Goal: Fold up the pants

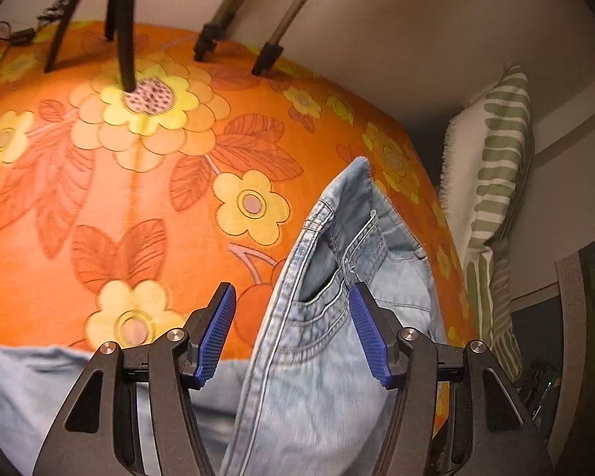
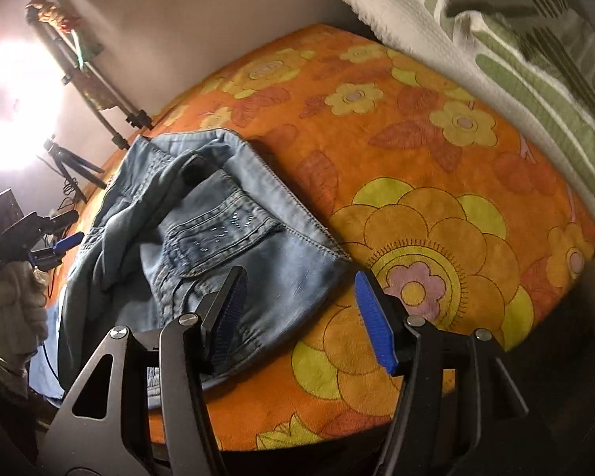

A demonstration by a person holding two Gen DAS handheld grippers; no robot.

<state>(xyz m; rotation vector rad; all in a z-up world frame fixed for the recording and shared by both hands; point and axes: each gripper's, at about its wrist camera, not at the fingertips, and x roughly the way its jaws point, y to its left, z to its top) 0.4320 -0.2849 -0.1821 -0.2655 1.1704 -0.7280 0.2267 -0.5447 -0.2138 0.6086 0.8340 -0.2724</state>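
Orange flower-printed bedspread (image 2: pixel 436 182) covers the bed on which everything lies. Nearest, the left gripper (image 1: pixel 293 331) stands with its blue-padded jaws parted astride the waistband of the light-blue denim pants (image 1: pixel 321 317), pads clear of the cloth. The right gripper (image 2: pixel 299 317) gapes likewise over the pants' corner near the bedspread's front edge, gripping nothing. Farther back, a green-striped white pillow (image 2: pixel 496 39) leans at the far edge.
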